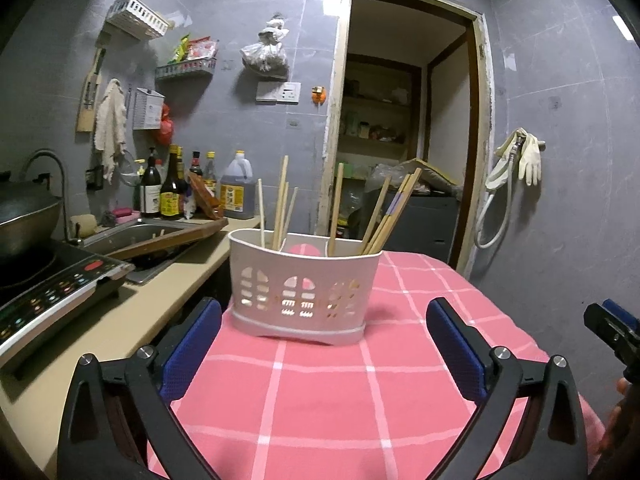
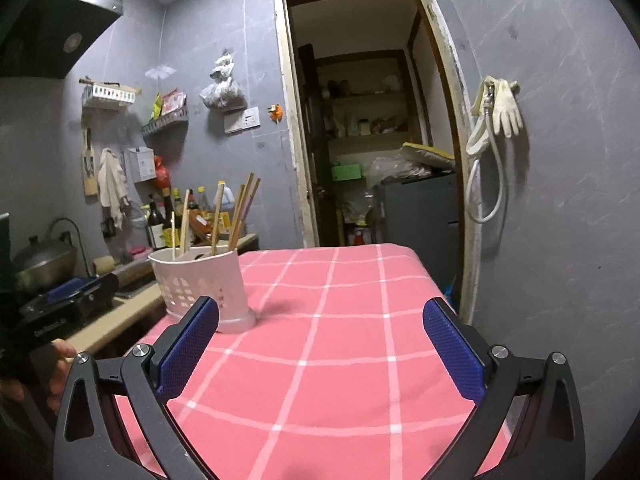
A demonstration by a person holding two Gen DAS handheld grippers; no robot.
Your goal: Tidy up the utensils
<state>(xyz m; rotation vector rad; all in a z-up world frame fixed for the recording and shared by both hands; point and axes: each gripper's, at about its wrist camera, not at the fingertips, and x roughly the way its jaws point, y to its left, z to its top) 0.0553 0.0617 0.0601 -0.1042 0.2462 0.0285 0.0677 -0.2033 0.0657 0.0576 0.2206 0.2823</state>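
A white perforated plastic utensil holder [image 1: 304, 288] of wooden chopsticks [image 1: 390, 216] stood on the pink checked tablecloth [image 1: 320, 392], near its left edge; the left gripper [image 1: 324, 344] and right gripper [image 2: 320, 344] gaped wide, empty.

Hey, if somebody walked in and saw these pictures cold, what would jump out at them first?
Probably the white basket of chopsticks, standing on the pink checked tablecloth near its counter-side edge. Next, the blue-padded left gripper open right in front of it, empty. Behind stands an open doorway into a cluttered storeroom.
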